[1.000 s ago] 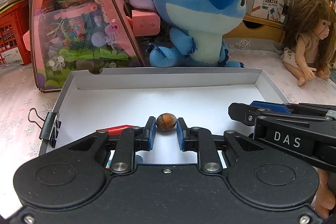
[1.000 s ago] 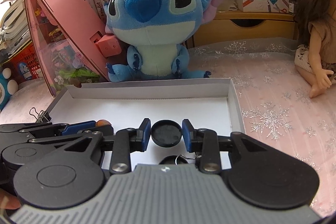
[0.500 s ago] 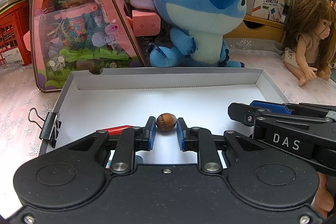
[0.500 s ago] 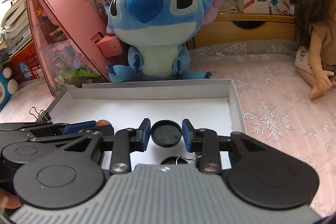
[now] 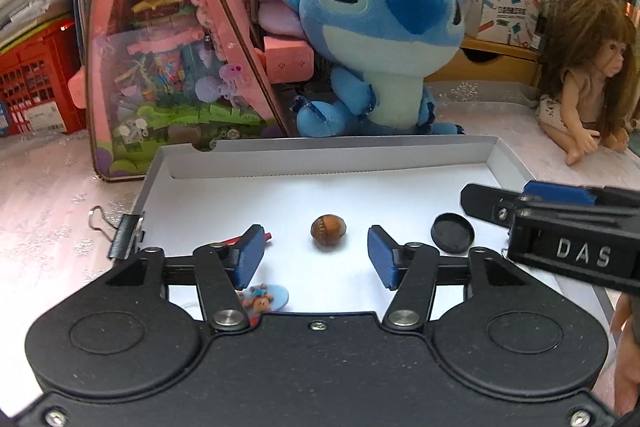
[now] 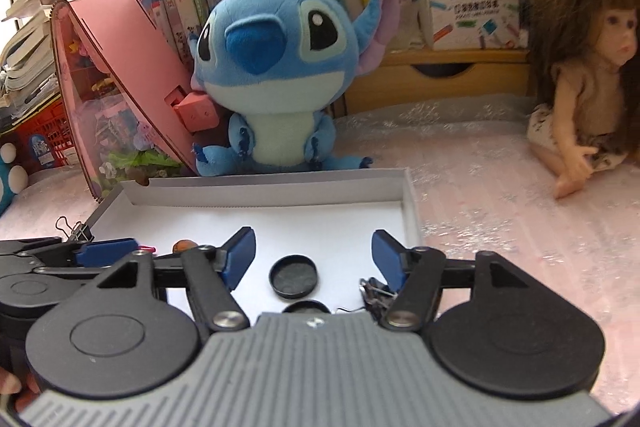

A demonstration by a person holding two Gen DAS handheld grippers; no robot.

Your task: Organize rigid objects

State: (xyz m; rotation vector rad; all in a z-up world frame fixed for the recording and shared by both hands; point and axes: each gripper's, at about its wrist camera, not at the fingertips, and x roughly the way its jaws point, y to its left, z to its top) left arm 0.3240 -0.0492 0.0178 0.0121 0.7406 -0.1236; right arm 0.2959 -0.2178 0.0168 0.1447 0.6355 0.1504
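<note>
A brown nut (image 5: 328, 229) lies on the floor of the white box (image 5: 328, 155). My left gripper (image 5: 316, 245) is open with the nut lying free between and just beyond its blue pads. A black round lid (image 6: 293, 275) lies on the box floor (image 6: 264, 193) between the open fingers of my right gripper (image 6: 314, 253); the lid also shows in the left wrist view (image 5: 452, 231). A second black lid (image 6: 306, 307) peeks out under the right gripper. A red item (image 5: 236, 239) and a blue cartoon tag (image 5: 266, 297) lie by the left finger.
A black binder clip (image 5: 120, 233) is clipped on the box's left wall. A metal clip (image 6: 374, 293) lies by my right finger. A blue plush (image 5: 384, 39), a pink toy case (image 5: 168, 43) and a doll (image 5: 588, 79) stand behind and beside the box.
Both grippers opened. The left let go of the nut and the right let go of the black lid; both now lie on the box floor.
</note>
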